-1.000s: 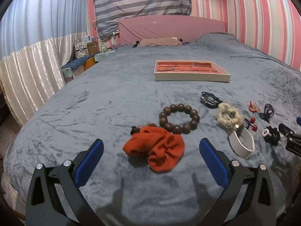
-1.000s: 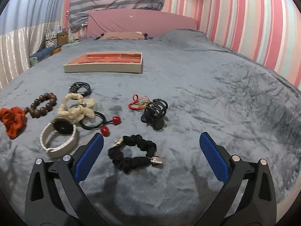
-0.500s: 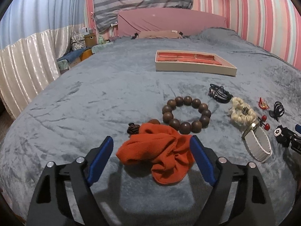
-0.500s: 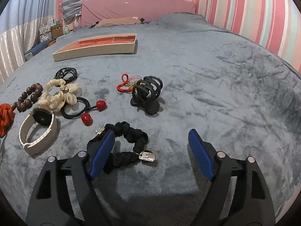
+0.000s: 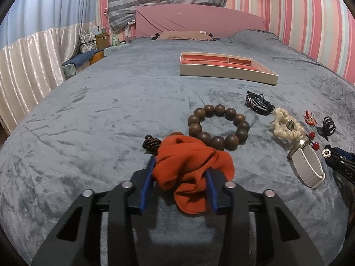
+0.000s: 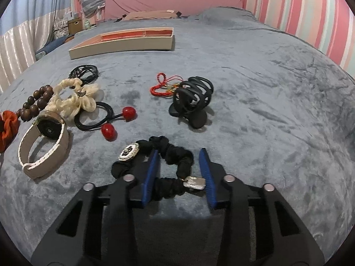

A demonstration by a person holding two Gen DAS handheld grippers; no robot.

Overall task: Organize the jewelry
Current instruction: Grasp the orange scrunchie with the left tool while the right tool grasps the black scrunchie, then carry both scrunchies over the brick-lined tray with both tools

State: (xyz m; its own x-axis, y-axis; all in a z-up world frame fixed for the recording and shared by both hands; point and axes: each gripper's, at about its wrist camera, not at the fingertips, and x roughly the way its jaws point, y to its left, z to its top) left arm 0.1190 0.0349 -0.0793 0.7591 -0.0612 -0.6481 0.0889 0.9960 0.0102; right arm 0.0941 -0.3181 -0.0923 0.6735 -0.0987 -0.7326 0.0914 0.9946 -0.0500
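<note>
Bed (image 5: 111, 102) covered in grey plush blanket. Lying directly on it:

- Between left jaws: orange scrunchie (image 5: 190, 168).
- Just beyond those jaws: wooden bead bracelet (image 5: 218, 126).
- Far ahead: shallow tray (image 5: 226, 72), red-lined.
- Between right jaws: black scrunchie (image 6: 177, 157).
- Ahead of right jaws: black claw clip (image 6: 193, 102), red cord charm (image 6: 163, 86).
- Left of right jaws: watch (image 6: 44, 146), red-bobble hair tie (image 6: 106, 119), cream scrunchie (image 6: 73, 99), dark corded band (image 6: 85, 72), possibly leather.

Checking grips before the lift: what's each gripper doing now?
Left gripper: closing on the orange scrunchie.
Right gripper: closing around the black scrunchie.
</note>
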